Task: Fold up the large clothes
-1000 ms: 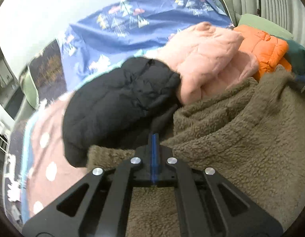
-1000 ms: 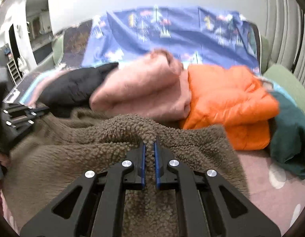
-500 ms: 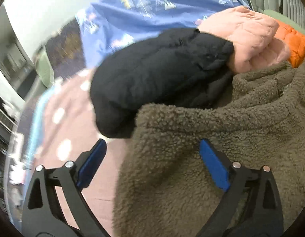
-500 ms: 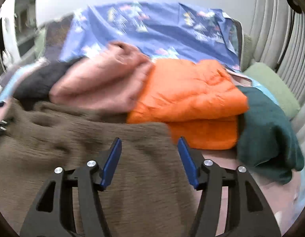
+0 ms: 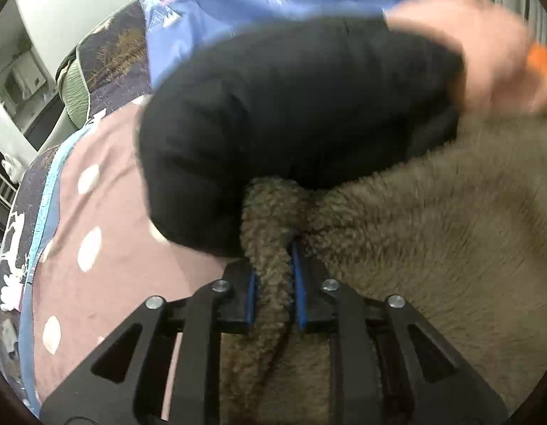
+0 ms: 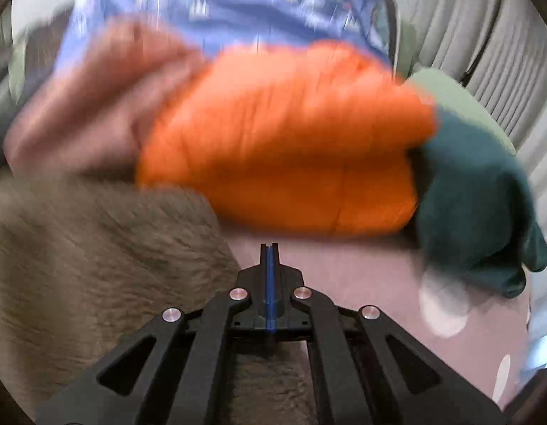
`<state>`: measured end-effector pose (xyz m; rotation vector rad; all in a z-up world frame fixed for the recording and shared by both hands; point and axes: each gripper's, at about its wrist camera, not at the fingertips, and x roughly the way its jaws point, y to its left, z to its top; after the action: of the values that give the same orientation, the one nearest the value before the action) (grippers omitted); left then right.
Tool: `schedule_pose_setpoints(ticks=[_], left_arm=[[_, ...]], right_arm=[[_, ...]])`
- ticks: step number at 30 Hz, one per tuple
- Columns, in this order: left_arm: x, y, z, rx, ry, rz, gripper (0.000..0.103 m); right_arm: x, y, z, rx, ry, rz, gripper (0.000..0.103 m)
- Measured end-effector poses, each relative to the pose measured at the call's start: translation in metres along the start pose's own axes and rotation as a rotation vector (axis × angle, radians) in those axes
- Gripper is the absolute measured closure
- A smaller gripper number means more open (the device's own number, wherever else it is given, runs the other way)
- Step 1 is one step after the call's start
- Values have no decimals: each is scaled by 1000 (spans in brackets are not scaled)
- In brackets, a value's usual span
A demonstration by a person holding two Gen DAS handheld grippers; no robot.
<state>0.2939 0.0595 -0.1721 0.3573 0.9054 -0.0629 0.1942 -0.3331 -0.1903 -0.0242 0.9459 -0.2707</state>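
Left gripper (image 5: 273, 279) clenched on a ridge of brown fleece garment (image 5: 432, 248), black jacket (image 5: 273, 106) at 12 o'clock. Right gripper (image 6: 269, 283) pressed together, empty; blurred orange jacket (image 6: 280, 141) at 12 o'clock.

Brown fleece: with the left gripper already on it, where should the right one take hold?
On the brown fleece, grip its free right-hand edge beside the shut right gripper, coming in low from the bare pink bedding side. That edge lies exposed there, mirroring the bunched ridge that the left gripper pinches.
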Motion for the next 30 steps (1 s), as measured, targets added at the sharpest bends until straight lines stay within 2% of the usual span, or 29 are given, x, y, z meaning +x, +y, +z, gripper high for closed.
schedule_pose_setpoints(ticks=[1,2,3,5,6,8,9,11,12,13,15,16,17,18,19,21,23,25,29,30], left_arm=[[-10,-2,2,14,-23,23,78],[-20,-3,2,28,-43,43,64],[-31,-3,3,47,-59,47,55],[-50,2,2,59,-83,9,52],[-68,5,3,48,-114,-24,50],[-99,7,8,3,-175,-77,42],[-120,6,14,-39,-223,-151,36],[-135,-10,27,-64,-259,-253,27],[-140,-27,28,-54,-258,-272,22],[-138,-38,29,-35,-249,-273,20],[-118,-70,16,34,-168,-235,16],[-97,-86,4,77,-92,-190,16],[-77,-88,-4,96,-31,-168,15],[-64,-91,-18,79,16,-190,15],[-71,-85,-22,38,-17,-210,15],[-81,-75,-22,2,-51,-223,14],[-73,-74,-20,-8,-9,-247,14],[-74,-74,-19,-1,-8,-240,14],[-87,-71,-26,-22,-46,-242,14],[-88,-67,-30,-34,-57,-251,14]], right_arm=[[-6,-7,1,29,-10,6,103],[-12,-12,3,46,-24,-11,103],[-24,-16,5,55,-49,-36,103],[-54,-17,9,55,-111,-59,103],[-65,-16,11,57,-132,-43,103],[-99,-1,11,62,-182,93,102],[-110,7,9,57,-192,169,99],[-127,38,12,13,-203,310,86],[-131,51,9,-12,-207,338,83],[-129,63,8,-42,-205,337,78],[-105,87,-7,-122,-170,180,73],[-85,88,-14,-153,-138,80,72],[-60,84,-27,-158,-86,38,72],[-55,73,-31,-105,-77,101,71],[-65,59,-31,-44,-99,150,71],[-73,52,-30,-29,-114,143,71],[-72,60,-32,-73,-98,101,69],[-76,64,-32,-95,-106,74,68],[-87,54,-40,-55,-108,109,63],[-78,47,-34,-43,-105,122,63]])
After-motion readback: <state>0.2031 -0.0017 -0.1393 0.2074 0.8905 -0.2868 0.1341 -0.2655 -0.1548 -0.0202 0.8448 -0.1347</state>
